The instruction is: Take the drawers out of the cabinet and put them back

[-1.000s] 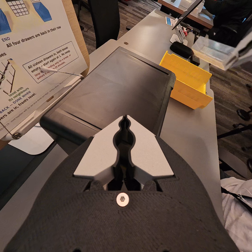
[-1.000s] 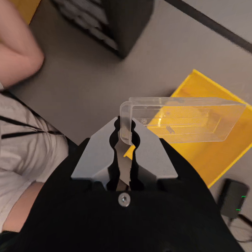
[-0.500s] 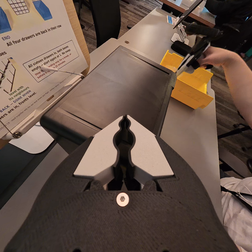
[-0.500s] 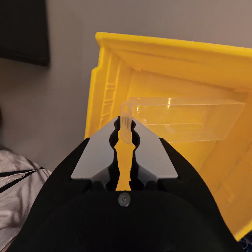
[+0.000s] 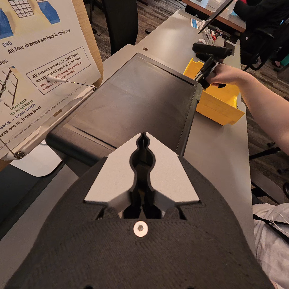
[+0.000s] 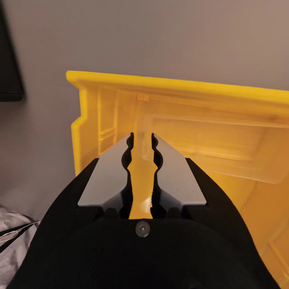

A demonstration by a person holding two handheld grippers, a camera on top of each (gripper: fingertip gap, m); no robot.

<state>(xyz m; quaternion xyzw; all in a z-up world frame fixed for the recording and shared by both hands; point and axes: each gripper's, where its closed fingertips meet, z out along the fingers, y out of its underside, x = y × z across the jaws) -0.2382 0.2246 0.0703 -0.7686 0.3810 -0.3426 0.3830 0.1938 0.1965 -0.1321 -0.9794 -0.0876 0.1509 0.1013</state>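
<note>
Hovering over the yellow bin (image 6: 179, 87), right gripper (image 6: 142, 134) parted around the clear drawer (image 6: 219, 140); left gripper (image 5: 143, 134) closed, empty.

Yellow bin (image 6: 172, 87), clear drawer (image 6: 203, 140), black cabinet (image 5: 133, 101), grey desk (image 5: 215, 156).

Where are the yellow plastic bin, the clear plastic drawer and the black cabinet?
yellow plastic bin (image 6: 156, 82): right wrist view, far rim.
clear plastic drawer (image 6: 211, 140): right wrist view, side wall, inside the bin.
black cabinet (image 5: 133, 101): left wrist view, top panel.
</note>
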